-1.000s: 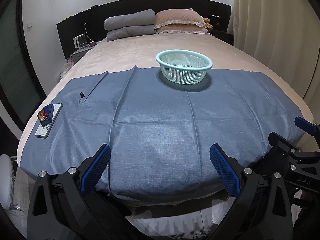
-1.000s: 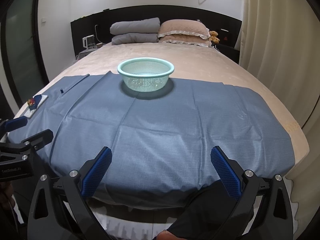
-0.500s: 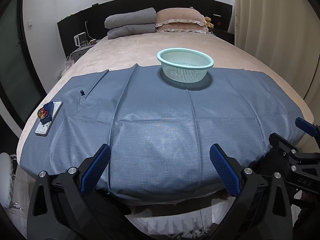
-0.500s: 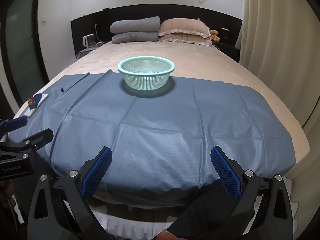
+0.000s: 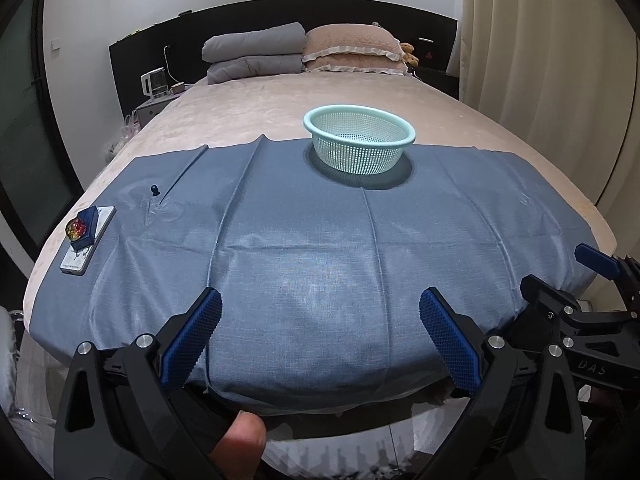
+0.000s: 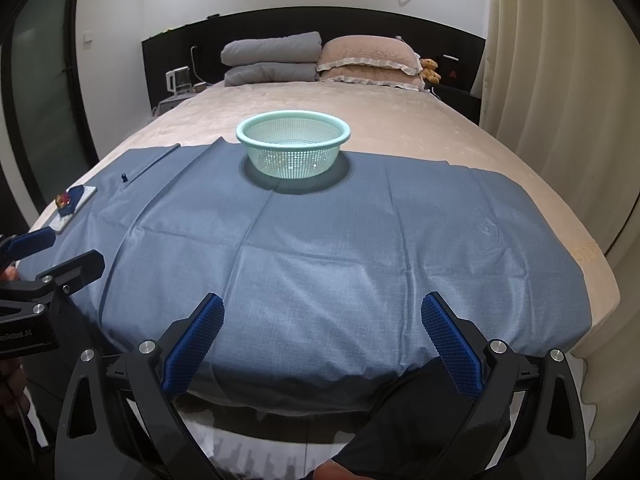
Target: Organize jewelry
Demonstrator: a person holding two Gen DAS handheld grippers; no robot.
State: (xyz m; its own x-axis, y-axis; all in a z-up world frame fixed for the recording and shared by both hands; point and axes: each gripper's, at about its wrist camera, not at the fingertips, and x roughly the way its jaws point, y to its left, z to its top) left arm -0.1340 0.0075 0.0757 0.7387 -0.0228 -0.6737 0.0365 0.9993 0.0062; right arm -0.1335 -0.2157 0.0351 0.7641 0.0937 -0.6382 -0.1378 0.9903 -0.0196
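- The left gripper [image 5: 320, 336] hangs over the near edge of the bed [image 5: 280, 104], its jaws spread wide with nothing between them.
- The right gripper [image 6: 322, 338] hangs beside it at the same edge, also spread wide and empty.
- The jewelry lies far off to the left of both: a red-and-gold piece [image 5: 76, 229] sits on a small blue holder [image 5: 86, 227], which rests on a white card [image 5: 89, 240] at the left edge of the blue cloth [image 5: 320, 248].
- A small dark-blue piece [image 5: 154, 189] stands on the cloth just beyond the card.
- The card's long axis runs away from the left gripper, tilted slightly rightward.
- The green basket [image 5: 359, 142], the likely destination, sits ahead and beyond both grippers, well apart from the jewelry.
- Judgement: the left gripper is clearly nearer, so the pick calls for it to swing leftward and forward.
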